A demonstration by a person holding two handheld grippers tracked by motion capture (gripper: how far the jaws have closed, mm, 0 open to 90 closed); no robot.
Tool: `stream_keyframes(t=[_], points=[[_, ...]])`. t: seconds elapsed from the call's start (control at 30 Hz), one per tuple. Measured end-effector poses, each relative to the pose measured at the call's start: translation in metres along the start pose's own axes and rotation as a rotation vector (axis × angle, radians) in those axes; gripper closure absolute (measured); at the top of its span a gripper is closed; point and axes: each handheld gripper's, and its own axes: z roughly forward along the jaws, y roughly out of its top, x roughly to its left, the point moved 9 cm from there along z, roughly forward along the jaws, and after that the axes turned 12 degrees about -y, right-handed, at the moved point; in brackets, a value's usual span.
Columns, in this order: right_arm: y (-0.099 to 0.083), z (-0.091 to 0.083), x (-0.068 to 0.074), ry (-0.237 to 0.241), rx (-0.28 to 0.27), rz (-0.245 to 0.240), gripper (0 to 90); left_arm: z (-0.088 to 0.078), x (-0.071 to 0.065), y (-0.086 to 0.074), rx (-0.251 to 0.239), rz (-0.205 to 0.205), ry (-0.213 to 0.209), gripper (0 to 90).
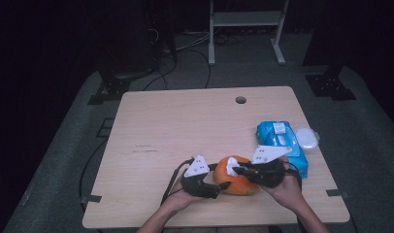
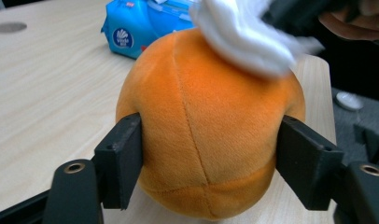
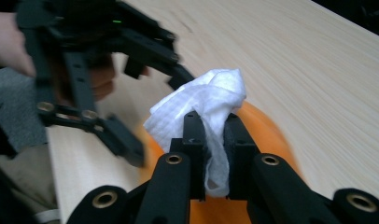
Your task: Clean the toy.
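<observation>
An orange plush ball (image 1: 238,182) rests on the wooden table (image 1: 185,126) near its front edge. My left gripper (image 1: 219,187) holds it from the left. In the left gripper view its two black pads (image 2: 124,154) press the ball's (image 2: 206,130) sides. My right gripper (image 1: 234,169) comes in from the right, shut on a crumpled white wipe (image 3: 204,105) that lies on top of the ball (image 3: 267,130). The wipe (image 2: 243,37) shows as a white blur on the ball's crown in the left gripper view.
A blue pack of wet wipes (image 1: 282,143) lies to the right of the ball, with a white lid (image 1: 307,138) beside it near the table's right edge. A round cable hole (image 1: 240,100) sits at the far side. Stands and cables lie on the floor beyond.
</observation>
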Motion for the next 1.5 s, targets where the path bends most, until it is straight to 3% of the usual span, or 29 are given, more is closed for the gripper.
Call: stream_keyframes(t=[0.13,0.33,0.37,0.4,0.53,0.67,0.73,0.8,0.87,0.93,1.0,1.03,1.07,1.13,1.23,1.33,1.43,1.47,1.5], points=[[0.005,0.004,0.020,0.030,0.000,-0.045,80.9,0.000,-0.003,-0.001,0.019,0.047,0.013,30.5],[0.003,-0.002,-0.005,-0.026,-0.008,-0.012,80.9,-0.002,0.001,-0.004,0.029,0.064,0.013,30.1],[-0.003,-0.006,-0.019,-0.047,0.000,0.022,80.8,-0.003,0.005,-0.006,0.028,0.048,0.014,29.1],[-0.007,-0.006,-0.024,-0.049,0.007,0.045,80.8,-0.004,0.007,-0.007,0.023,0.030,0.012,27.3],[-0.016,-0.003,-0.029,-0.017,0.009,0.103,80.8,-0.002,0.009,-0.006,-0.004,-0.065,-0.032,17.7],[-0.011,0.001,-0.019,-0.012,0.004,0.081,80.9,0.000,0.007,-0.006,-0.010,-0.081,-0.041,18.9],[-0.003,0.005,-0.002,0.033,-0.007,0.064,80.9,-0.002,0.007,-0.006,-0.007,-0.063,-0.030,23.5],[-0.002,0.008,0.005,0.038,0.003,0.029,80.9,-0.003,0.007,-0.007,0.000,-0.052,-0.023,25.7],[-0.001,0.008,0.005,0.031,0.005,0.020,80.8,-0.004,0.008,-0.007,-0.003,-0.048,-0.024,26.2],[-0.002,0.002,-0.008,0.006,-0.003,0.042,80.8,-0.006,0.011,-0.006,-0.009,-0.050,-0.016,25.7],[-0.008,0.000,-0.020,-0.027,0.004,0.054,80.7,-0.007,0.011,-0.006,-0.022,-0.083,-0.036,22.2],[-0.010,-0.001,-0.023,-0.024,0.000,0.074,80.8,-0.007,0.011,-0.006,-0.022,-0.083,-0.036,19.7],[-0.012,-0.001,-0.024,-0.013,0.001,0.095,80.8,-0.005,0.011,-0.005,-0.033,-0.119,-0.064,17.9],[-0.014,0.001,-0.019,0.014,0.011,0.098,80.8,-0.004,0.010,-0.006,-0.029,-0.128,-0.073,14.9],[-0.014,0.006,-0.006,0.042,0.030,0.055,80.8,-0.002,0.011,-0.008,-0.018,-0.159,-0.069,13.0],[-0.011,0.010,0.002,0.040,0.033,0.040,80.8,-0.002,0.009,-0.009,-0.007,-0.121,-0.045,23.8],[-0.004,0.013,0.015,0.051,0.017,0.012,80.8,0.000,0.002,-0.005,0.009,-0.044,-0.029,28.7],[-0.002,0.014,0.020,0.048,0.020,-0.008,80.8,0.000,0.002,-0.005,0.009,-0.044,-0.029,29.3],[-0.001,0.015,0.024,0.042,0.023,-0.030,80.8,0.001,-0.002,-0.004,0.031,0.009,-0.009,29.9]])
